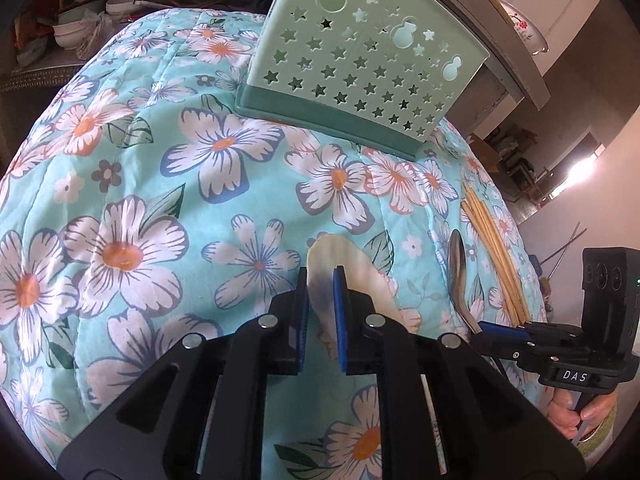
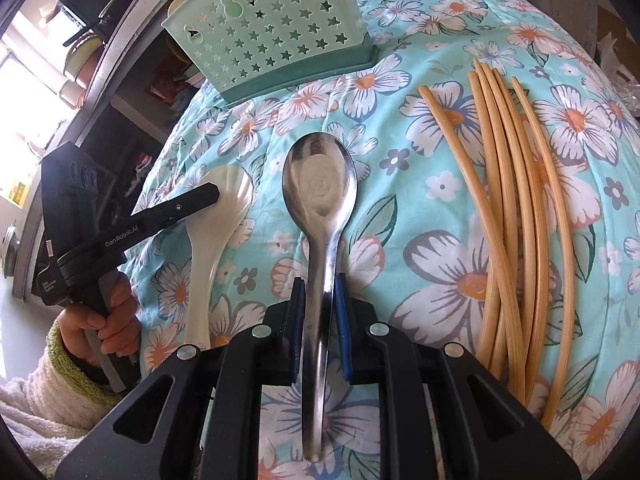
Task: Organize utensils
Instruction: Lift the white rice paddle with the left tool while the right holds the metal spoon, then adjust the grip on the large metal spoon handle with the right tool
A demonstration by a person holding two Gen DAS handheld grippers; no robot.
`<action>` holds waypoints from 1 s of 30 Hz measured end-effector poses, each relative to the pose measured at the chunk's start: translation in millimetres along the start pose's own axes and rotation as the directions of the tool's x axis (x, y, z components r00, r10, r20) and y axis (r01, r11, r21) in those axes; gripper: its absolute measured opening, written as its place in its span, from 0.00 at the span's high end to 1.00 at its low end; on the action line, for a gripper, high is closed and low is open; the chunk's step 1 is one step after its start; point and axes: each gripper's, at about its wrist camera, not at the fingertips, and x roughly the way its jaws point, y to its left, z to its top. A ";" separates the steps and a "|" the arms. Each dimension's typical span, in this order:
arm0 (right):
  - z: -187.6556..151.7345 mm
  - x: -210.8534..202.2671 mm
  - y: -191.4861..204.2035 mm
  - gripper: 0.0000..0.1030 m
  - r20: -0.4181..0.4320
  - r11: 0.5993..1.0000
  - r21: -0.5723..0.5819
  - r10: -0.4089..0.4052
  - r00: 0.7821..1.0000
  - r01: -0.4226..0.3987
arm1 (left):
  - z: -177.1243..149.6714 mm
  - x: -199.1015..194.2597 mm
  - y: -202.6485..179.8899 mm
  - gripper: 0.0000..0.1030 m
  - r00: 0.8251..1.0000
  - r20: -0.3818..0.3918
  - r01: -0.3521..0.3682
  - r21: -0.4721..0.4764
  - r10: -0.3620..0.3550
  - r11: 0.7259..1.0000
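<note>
Blue-padded jaws of the right gripper (image 2: 319,300) are seen closed on the handle of the metal spoon (image 2: 320,184), the pads pressing it from both sides; the spoon's long axis runs straight away from the fingers, bowl end forward and pointed toward the green holder (image 2: 276,36). In the left wrist view, the left gripper (image 1: 321,300) is likewise nearly closed, and the bowl of the white spoon (image 1: 340,256) is clamped between its pads; the handle of that spoon trails back beneath the gripper. Both spoons are judged to be resting on or just above the floral quilt (image 1: 140,184), side by side and near each other. The green holder is positioned beyond both grippers, upright at the far edge of the quilt, and neither gripper is clearly nearer it. A bundle of chopsticks (image 2: 508,200) is left on the quilt at the right, lengthwise, apart from the metal spoon. "GenRobot.AI" is read on the left gripper's arm, and "DAS" on the right gripper's body.
</note>
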 end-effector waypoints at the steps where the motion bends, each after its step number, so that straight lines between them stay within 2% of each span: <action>1: 0.3 -2.1 -0.3 0.78 0.001 1.000 0.001 0.000 1.000 0.000 | -0.7 -0.3 3.4 0.89 1.000 0.004 0.015 -0.012 -0.015 1.000; 4: 3.8 -10.3 -2.0 0.71 0.033 1.000 -0.009 -0.011 0.999 0.012 | -4.7 -2.7 12.0 0.89 0.998 0.021 0.059 -0.036 -0.058 0.998; 11: 29.0 -11.3 -15.9 0.68 0.079 0.999 0.035 -0.001 0.997 -0.002 | -4.6 1.6 26.0 0.89 0.991 0.028 0.131 -0.096 -0.129 0.987; 21: 51.5 14.6 -12.0 0.68 0.077 0.998 0.068 -0.019 0.997 0.014 | -7.5 -0.4 24.6 0.89 0.991 0.034 0.132 -0.090 -0.129 0.987; 30: 64.6 27.7 -4.2 0.68 0.072 0.999 0.047 -0.029 0.997 0.026 | -8.8 -1.5 25.8 0.89 0.991 0.036 0.131 -0.091 -0.128 0.987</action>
